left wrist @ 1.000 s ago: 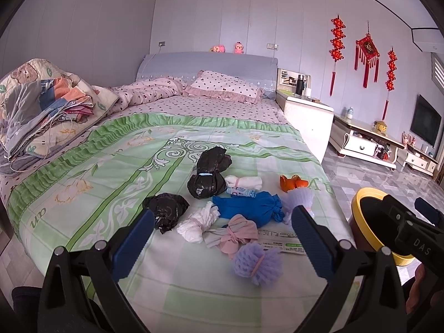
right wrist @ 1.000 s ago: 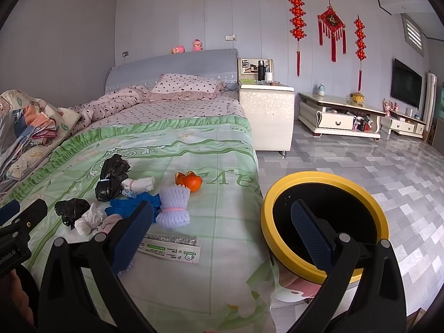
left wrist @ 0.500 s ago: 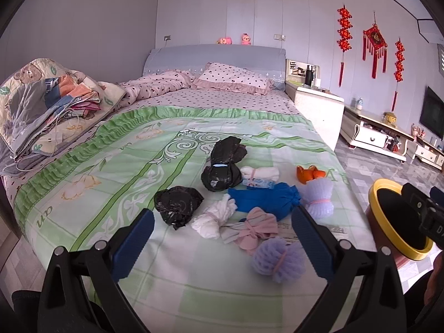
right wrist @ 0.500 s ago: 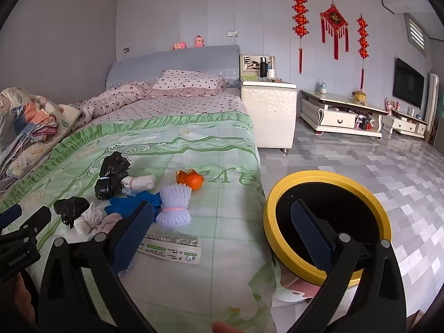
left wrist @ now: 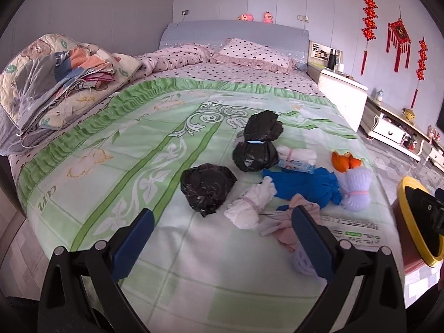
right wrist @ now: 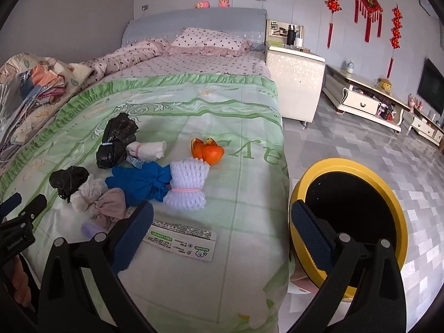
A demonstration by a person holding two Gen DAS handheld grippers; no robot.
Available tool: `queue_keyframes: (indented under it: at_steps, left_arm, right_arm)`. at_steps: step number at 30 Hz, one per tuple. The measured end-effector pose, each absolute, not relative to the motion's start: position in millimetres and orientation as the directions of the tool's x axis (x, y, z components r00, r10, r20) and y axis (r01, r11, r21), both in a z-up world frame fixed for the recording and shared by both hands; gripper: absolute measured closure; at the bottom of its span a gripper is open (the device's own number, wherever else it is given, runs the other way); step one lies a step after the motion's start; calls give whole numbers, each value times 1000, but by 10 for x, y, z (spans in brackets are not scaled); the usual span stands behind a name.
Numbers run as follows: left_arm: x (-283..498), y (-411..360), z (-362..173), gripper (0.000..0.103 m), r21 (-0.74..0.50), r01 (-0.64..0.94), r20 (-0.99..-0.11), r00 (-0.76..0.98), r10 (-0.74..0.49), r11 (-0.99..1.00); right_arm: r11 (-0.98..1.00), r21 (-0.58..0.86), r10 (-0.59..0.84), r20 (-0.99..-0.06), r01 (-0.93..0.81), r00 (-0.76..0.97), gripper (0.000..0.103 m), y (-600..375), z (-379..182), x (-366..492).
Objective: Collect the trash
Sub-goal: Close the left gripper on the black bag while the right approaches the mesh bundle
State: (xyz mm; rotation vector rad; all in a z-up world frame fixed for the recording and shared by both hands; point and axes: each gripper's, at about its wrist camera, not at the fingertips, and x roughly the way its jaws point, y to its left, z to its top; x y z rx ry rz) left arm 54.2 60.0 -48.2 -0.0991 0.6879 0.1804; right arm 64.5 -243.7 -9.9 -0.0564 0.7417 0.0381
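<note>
Trash lies in a cluster on the green bedspread (left wrist: 138, 144): two black bags (left wrist: 206, 187) (left wrist: 256, 145), a white bundle (left wrist: 249, 205), a blue bundle (left wrist: 302, 184), a pink bundle (left wrist: 287, 227), white foam nets (left wrist: 356, 191), orange peel (left wrist: 345, 162) and a printed wrapper (right wrist: 180, 240). A yellow-rimmed bin (right wrist: 349, 222) stands on the floor beside the bed. My left gripper (left wrist: 222, 242) is open and empty, just short of the black bag and white bundle. My right gripper (right wrist: 222, 236) is open and empty, between the wrapper and the bin.
Folded quilts and clothes (left wrist: 55, 83) are piled on the bed's left side. Pillows (left wrist: 255, 52) lie at the headboard. A white nightstand (right wrist: 295, 83) and a TV cabinet (right wrist: 369, 102) stand to the right on the tiled floor.
The left gripper has moved forward and left, closer to the trash. The right gripper has moved closer to the bed and bin. Both stay open.
</note>
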Motion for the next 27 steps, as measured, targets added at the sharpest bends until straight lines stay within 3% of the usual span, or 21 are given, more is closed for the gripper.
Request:
queue_keyframes:
  at_steps: [13,18,22,27]
  left_arm:
    - [1170,1029,-657,7,78,-264,-728,644,236,961]
    - [1357,1178,-761,7,75,-263,-760,610,226,962]
    - [1423,1107,-774,7,127,-201,-724,650,229,971]
    - [1557,1141,-840,7,59,-158,-745,650,149,986]
  right_arm:
    - [997,-31,30,-677,-69,735,8,-2416,-176,1351]
    - [993,-12,76,-688,-116,721,8,-2403,-361,1520]
    - [991,-8,86,-718,-132,691,8,-2399,-550,1616]
    - [990,-5,94,-727,-141,680,8,-2358,-701,1752]
